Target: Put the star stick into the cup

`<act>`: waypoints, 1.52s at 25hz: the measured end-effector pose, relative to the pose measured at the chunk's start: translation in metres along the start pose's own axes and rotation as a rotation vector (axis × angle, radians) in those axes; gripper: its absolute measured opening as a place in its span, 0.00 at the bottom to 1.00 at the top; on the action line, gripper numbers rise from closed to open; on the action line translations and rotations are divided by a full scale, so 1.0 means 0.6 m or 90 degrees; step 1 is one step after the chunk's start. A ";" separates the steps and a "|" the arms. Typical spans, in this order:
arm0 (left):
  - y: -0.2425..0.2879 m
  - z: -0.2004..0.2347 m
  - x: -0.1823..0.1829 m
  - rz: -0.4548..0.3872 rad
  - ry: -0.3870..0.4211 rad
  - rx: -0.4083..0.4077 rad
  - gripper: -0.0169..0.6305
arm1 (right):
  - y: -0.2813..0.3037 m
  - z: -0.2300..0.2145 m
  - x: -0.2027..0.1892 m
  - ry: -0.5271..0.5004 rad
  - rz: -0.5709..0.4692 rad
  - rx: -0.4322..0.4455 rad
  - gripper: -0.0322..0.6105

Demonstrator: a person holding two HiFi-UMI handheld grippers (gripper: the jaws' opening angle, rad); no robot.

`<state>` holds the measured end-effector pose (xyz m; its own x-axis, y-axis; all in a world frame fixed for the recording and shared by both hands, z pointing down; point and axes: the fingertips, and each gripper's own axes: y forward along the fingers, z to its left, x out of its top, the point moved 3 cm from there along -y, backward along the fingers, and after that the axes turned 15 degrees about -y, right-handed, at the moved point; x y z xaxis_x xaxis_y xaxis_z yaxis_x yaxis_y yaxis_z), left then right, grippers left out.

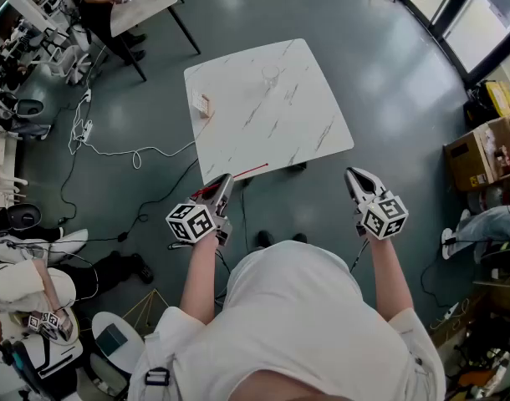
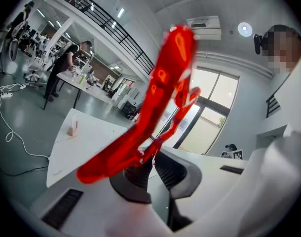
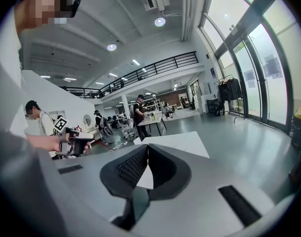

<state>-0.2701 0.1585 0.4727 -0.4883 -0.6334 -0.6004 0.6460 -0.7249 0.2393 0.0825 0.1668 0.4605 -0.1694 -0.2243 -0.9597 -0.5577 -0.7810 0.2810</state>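
Grey-green floor of a big open hall, glass doors along the far right, loose cables (image 1: 113,150) on the floor at left, cardboard boxes (image 1: 476,153) at right. White marble-pattern table (image 1: 263,132) stands ahead of me, square top turned corner-on. Clear cup (image 1: 271,74) upright near the far side of the tabletop, small wooden block (image 1: 201,104) near its left edge, well apart from the cup. Both my grippers are held off the table on my side of it, at about the same height in the head view

Left gripper (image 1: 225,182) is clamped on the red star stick (image 1: 247,171), jaws pinched nearly together on it. In the head view the thin red shaft runs from the jaws toward the near edge of the table, and its tip overlaps that edge. In the left gripper view the translucent red star end rises up and right from the jaws, close to the lens and blurred. Stick is well apart from the cup, not in it

Right gripper (image 1: 355,179) is closed with nothing in it, jaw tips touching, pointing toward the table. A person sits at another table (image 1: 142,2) far off at top left
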 end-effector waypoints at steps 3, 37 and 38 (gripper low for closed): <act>0.005 -0.001 0.002 -0.001 0.001 0.002 0.06 | 0.002 -0.004 0.001 0.000 0.000 0.003 0.09; 0.006 -0.043 -0.075 -0.041 -0.005 0.054 0.06 | -0.046 -0.042 -0.048 0.010 0.005 0.050 0.09; 0.007 -0.047 -0.080 -0.044 -0.004 0.056 0.06 | -0.049 -0.043 -0.051 0.011 0.006 0.052 0.09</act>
<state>-0.2275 0.1937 0.4807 -0.5340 -0.5828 -0.6125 0.5572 -0.7874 0.2635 0.1251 0.1814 0.4812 -0.1610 -0.2414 -0.9570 -0.6209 -0.7290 0.2883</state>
